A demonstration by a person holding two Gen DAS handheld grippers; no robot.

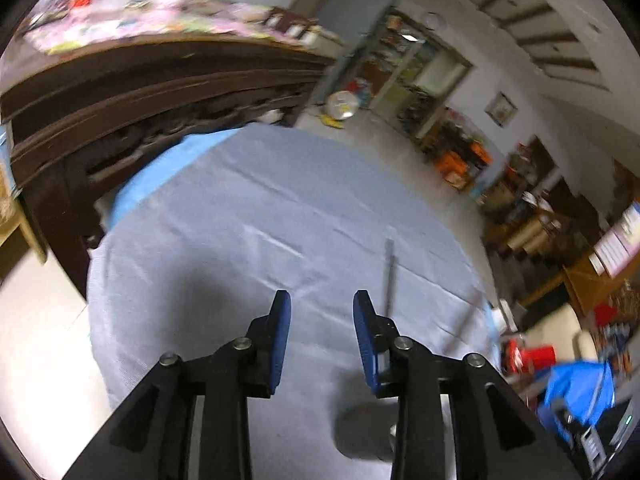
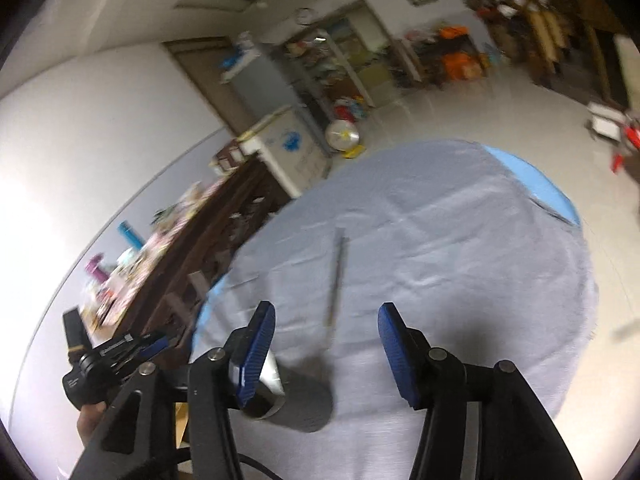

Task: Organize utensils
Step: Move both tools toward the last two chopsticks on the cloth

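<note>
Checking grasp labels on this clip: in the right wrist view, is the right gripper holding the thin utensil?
No. The right gripper stands open with nothing between its pads, and the thin utensil lies on the grey cloth beyond them.

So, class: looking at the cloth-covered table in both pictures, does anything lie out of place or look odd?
One thin utensil lies alone on the grey cloth, outside the metal cup near the table's edge. The cloth leaves a blue strip of table uncovered at one side. Both pictures are blurred, so I cannot tell the utensil's type.
</note>
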